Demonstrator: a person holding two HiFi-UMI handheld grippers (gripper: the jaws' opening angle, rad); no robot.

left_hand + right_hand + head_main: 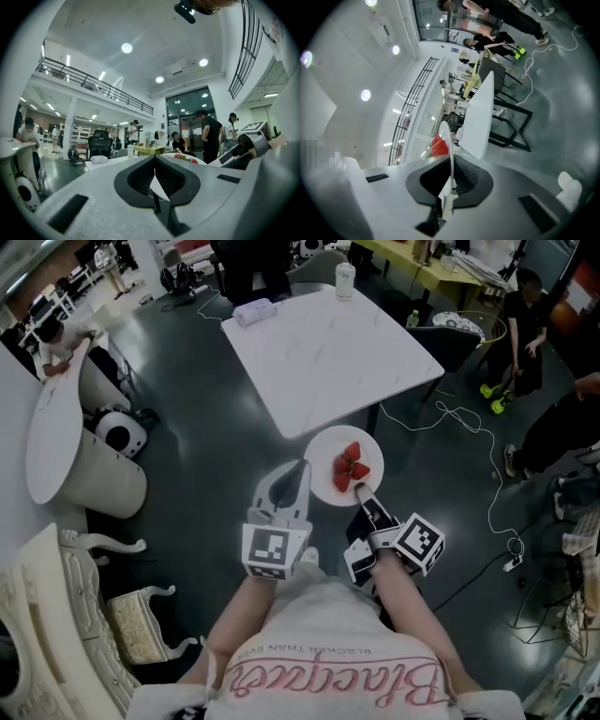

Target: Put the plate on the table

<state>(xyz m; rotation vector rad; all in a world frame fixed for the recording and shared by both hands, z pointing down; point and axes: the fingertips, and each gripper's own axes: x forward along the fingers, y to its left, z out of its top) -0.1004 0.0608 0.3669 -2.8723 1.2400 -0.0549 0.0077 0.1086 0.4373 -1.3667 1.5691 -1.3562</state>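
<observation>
A white plate (328,451) with several strawberries (351,468) hangs over the dark floor, just short of the near corner of the white square table (328,352). My left gripper (302,468) is shut on the plate's left rim, which shows as a thin white sliver (157,185) between its jaws. Shut on the near rim is my right gripper (361,491). In the right gripper view the plate (446,136) stands edge-on, with the strawberries (438,146) beside it and the table (480,122) beyond.
A clear cup (345,279) and a folded white cloth (253,311) sit on the table's far side. A round white table (56,437) and an ornate chair (56,615) stand at the left. White cables (459,418) cross the floor at the right, near people (525,324).
</observation>
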